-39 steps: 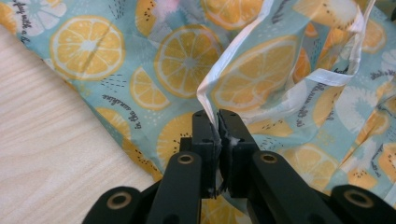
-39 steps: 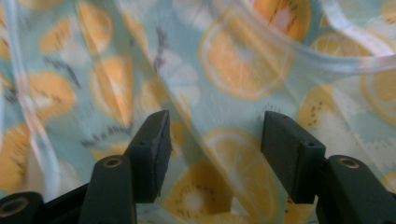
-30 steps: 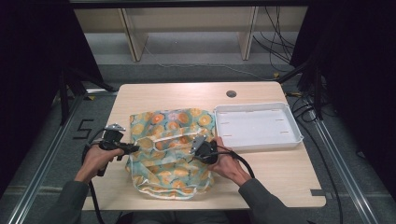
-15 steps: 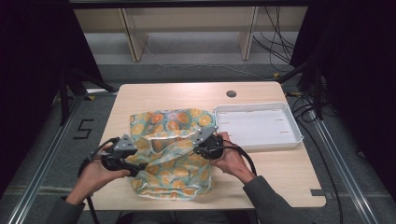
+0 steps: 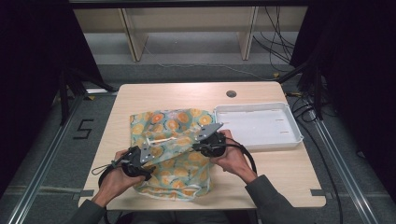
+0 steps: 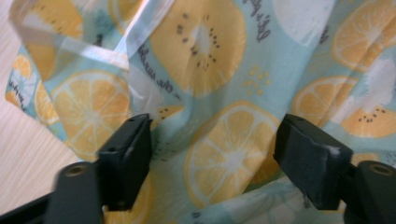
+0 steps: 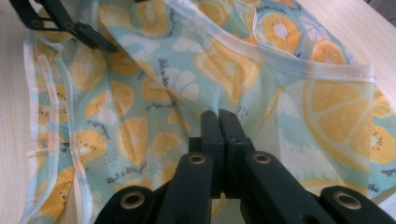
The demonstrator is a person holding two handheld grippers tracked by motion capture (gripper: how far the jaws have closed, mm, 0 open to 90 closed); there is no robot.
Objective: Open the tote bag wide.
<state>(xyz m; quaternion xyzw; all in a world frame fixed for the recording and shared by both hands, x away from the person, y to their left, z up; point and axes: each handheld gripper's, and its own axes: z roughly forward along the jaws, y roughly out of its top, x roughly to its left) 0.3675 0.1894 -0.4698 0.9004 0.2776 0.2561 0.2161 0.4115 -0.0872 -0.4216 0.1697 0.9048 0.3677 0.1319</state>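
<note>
- The left gripper (image 5: pixel 148 164) sits on the fruit-print cloth (image 5: pixel 175 149), and its jaws, just moving, stand apart.
- The right gripper (image 7: pixel 219 122) pinches the cloth near the white tray (image 5: pixel 289 135).

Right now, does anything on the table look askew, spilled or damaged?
Nothing looks spilled or damaged. The fruit-print cloth lies rumpled and skewed, partly lifted where the right gripper pinches it. The left gripper stands open over it. The white tray sits square on the table.

Left gripper (image 5: pixel 148 169), lower left of high view: jaws apart, just been closing slightly. Right gripper (image 5: pixel 195 148), centre: jaws pressed together, apparently raised.
</note>
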